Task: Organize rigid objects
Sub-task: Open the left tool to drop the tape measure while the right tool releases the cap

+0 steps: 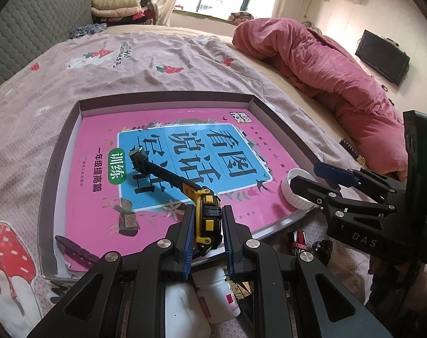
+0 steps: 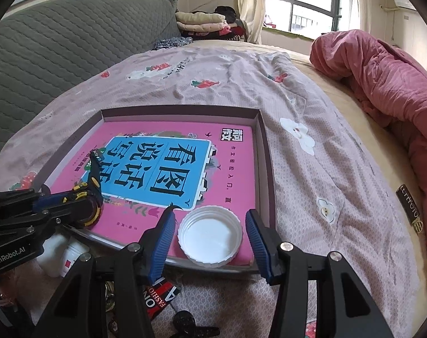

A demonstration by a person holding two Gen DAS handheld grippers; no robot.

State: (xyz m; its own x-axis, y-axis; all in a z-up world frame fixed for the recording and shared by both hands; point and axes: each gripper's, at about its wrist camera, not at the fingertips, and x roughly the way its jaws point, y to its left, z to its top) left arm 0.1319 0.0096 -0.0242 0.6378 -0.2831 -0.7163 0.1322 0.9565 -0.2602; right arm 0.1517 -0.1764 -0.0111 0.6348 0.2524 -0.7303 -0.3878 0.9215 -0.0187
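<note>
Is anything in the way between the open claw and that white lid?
No, nothing visible is in the way. The white lid lies open side up on the pink book in the tray, right between the spread fingers of the right gripper. The left gripper, holding the tape measure, is off to the side.
</note>
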